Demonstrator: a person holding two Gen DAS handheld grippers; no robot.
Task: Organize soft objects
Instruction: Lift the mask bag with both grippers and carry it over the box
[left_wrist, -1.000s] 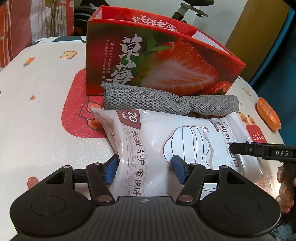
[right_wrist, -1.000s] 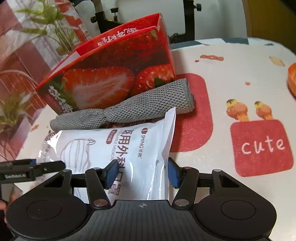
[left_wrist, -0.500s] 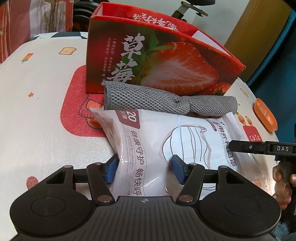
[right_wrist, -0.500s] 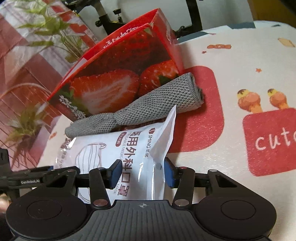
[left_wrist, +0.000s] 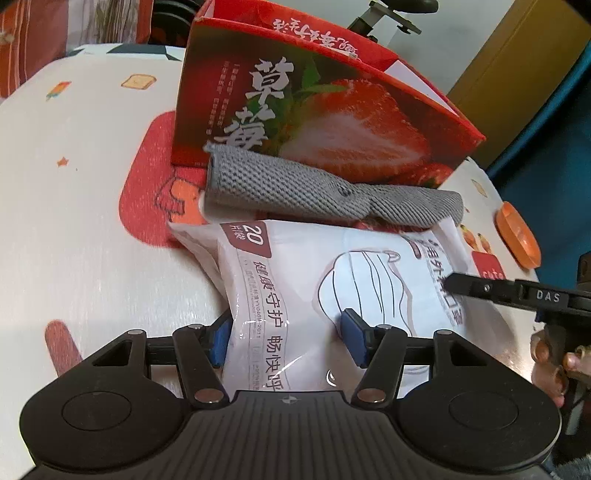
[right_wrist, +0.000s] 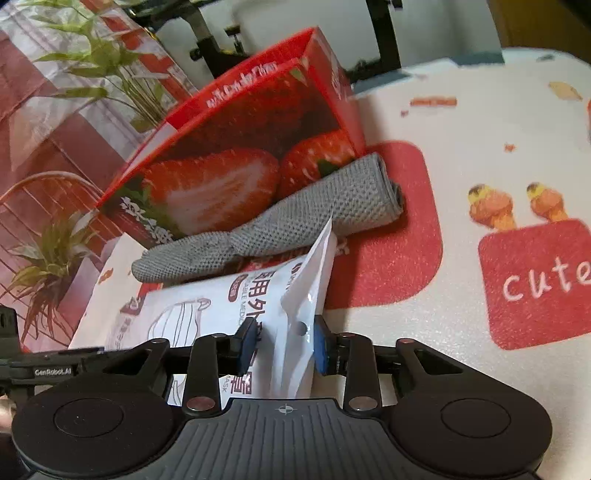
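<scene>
Cartoon pictures covered the white table, and a red strawberry box stood open at the far side. Just in front of the box lay a rolled grey cloth, and nearer still lay a white bag of masks, with its long side running left to right. The far edge of the bag seemed to touch the cloth or slip under it. The left gripper sat over the left end of the bag, tipped down toward the table. Its blue pads were on either side of that end and seemed to squeeze it lightly, though I could not be sure how tight. The right gripper had the right end, also tipped down. Its jaws had just been closing, and they now pinched the thin sealed edge of the bag, which stood up crumpled between them. Both hands were equally near, one at each end. The box lay straight ahead, past the cloth, so I think the bag would have to go up and over the cloth to reach it.
</scene>
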